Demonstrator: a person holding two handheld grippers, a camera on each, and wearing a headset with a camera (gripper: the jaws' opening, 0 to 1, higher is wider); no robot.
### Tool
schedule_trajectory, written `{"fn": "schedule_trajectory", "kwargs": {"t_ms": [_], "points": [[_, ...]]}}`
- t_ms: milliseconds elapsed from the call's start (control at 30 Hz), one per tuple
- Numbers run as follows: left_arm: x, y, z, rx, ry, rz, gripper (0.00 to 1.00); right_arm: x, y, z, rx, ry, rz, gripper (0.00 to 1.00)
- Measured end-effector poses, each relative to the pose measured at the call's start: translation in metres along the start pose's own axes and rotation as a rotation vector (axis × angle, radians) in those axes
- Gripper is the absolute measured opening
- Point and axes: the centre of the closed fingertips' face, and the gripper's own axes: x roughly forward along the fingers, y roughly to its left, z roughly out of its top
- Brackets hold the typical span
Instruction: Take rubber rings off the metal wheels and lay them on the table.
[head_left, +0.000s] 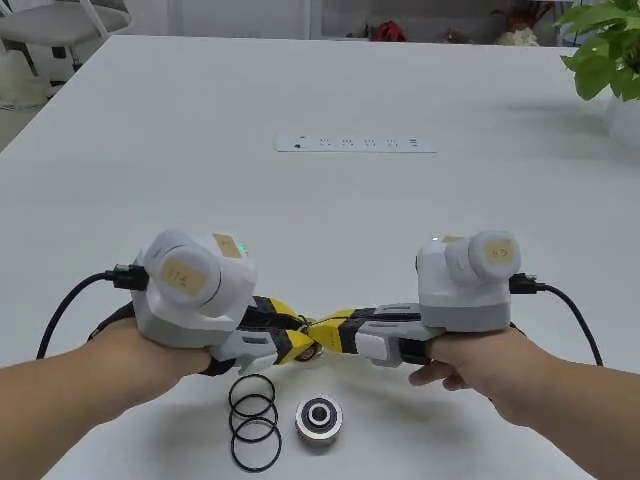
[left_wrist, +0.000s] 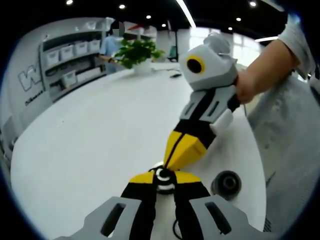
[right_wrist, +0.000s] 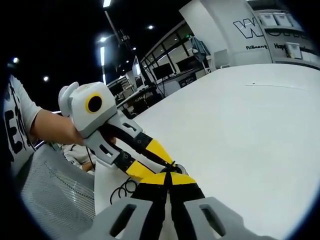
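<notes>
Head view: my left gripper (head_left: 306, 349) and right gripper (head_left: 320, 332) meet tip to tip above the table (head_left: 320, 200). Near them lie three rubber rings (head_left: 254, 420), left of a loose wheel (head_left: 319, 418).

Left gripper view: my left jaws clamp the held wheel (left_wrist: 163, 175).

Right gripper view: my right jaws are pressed together at that wheel. I cannot tell whether they have a ring. A shallow pinch could slip, or twist the wheel free.

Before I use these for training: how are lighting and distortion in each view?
Head view: even light, sharp rings, faint shadows. Left gripper view: fisheye bends the table; the held wheel blurs. Right gripper view: dark room, glaring ceiling lamps.
</notes>
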Motion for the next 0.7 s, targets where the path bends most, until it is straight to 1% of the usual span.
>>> {"fn": "schedule_trajectory", "kwargs": {"t_ms": [200, 367, 467, 533, 633, 700], "points": [[0.0009, 0.0007, 0.0006, -0.007, 0.006, 0.001, 0.14, -0.0025, -0.0066, -0.0003, 0.009, -0.002, -0.024, 0.0], [0.0004, 0.0, 0.0009, -0.013, 0.013, -0.001, 0.15, -0.0029, -0.0067, 0.0003, 0.018, -0.005, -0.027, 0.0], [-0.0012, -0.0009, 0.0011, -0.024, 0.01, -0.013, 0.19, -0.0032, -0.0066, 0.001, 0.017, -0.007, -0.027, 0.0], [-0.0028, -0.0009, 0.0017, -0.016, 0.009, -0.015, 0.19, -0.0033, -0.0075, 0.0019, 0.018, -0.011, -0.027, 0.0], [-0.0072, -0.0001, 0.0061, -0.024, -0.008, -0.017, 0.2, -0.0035, -0.0073, 0.0035, 0.02, -0.016, -0.028, 0.0], [-0.0091, -0.0004, 0.0078, -0.022, -0.012, -0.02, 0.2, -0.0038, -0.0075, 0.0046, 0.022, -0.019, -0.028, 0.0]]}}
